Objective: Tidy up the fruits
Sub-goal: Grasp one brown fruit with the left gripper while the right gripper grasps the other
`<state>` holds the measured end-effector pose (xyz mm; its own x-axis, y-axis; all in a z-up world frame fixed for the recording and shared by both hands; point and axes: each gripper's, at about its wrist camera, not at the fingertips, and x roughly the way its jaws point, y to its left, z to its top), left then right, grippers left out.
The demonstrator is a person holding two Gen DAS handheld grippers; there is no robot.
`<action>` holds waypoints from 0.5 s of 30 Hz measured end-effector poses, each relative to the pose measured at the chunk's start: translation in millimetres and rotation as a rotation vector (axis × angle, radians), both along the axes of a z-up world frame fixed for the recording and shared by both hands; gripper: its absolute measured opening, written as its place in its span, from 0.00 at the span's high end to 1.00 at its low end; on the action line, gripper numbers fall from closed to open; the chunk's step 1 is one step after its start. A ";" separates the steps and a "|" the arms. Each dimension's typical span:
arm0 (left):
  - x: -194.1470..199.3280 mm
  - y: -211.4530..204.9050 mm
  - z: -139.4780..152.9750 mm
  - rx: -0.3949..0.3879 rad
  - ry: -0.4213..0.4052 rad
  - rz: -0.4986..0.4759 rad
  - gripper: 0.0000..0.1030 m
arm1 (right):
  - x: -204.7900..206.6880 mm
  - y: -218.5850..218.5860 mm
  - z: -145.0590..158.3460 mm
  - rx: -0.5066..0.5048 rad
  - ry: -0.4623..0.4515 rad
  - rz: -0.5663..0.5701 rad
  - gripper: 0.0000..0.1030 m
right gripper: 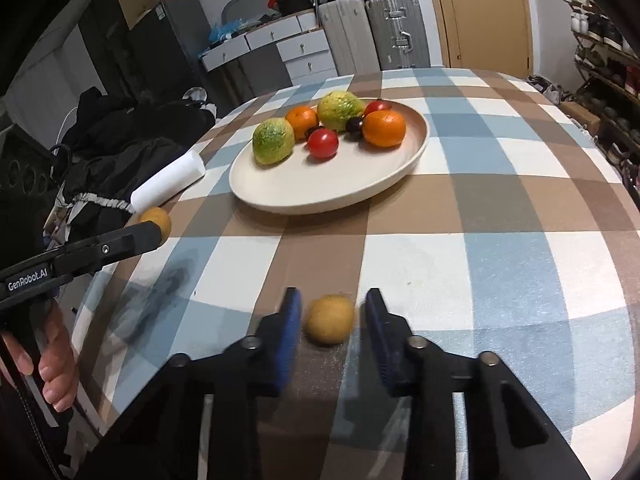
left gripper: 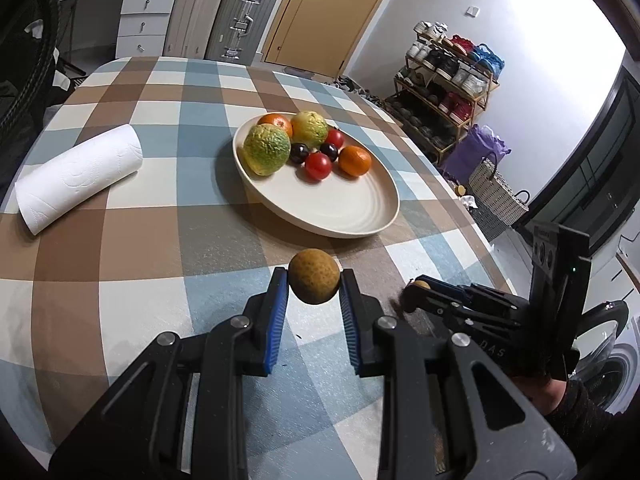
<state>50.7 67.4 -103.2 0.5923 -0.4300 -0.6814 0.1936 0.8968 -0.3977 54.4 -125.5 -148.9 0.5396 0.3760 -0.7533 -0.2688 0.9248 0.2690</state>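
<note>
My left tool (left gripper: 314,283) pinches one brown fruit (left gripper: 314,282), my right tool (right gripper: 331,320) brackets another (right gripper: 330,319) (pads not visibly pressing), and the plate (left gripper: 352,216) lies straight ahead of both.

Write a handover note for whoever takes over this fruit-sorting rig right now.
Left tongs: shut on a small brown fruit, short of the plate.
Right tongs: open around a second brown fruit on the tablecloth, pads not pressing.
Plate: holds the other fruits; near half bare.
Done: one fruit gripped.
Left: grip the second, probably set both on the plate.
</note>
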 end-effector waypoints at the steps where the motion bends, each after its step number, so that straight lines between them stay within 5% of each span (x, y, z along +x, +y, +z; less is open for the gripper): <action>1: 1.1 0.2 0.0 0.000 0.001 0.002 0.77 | -0.1 -1.0 0.1 0.001 -0.001 -0.007 0.75; 15: 32.5 -14.7 12.4 0.030 -0.025 -0.009 0.77 | 5.4 -11.9 17.7 0.045 -0.063 -0.016 0.75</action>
<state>83.2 52.7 -90.9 0.6058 -0.4146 -0.6791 0.2109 0.9066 -0.3654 59.8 -137.4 -131.2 0.5918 0.3995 -0.7002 -0.2717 0.9166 0.2933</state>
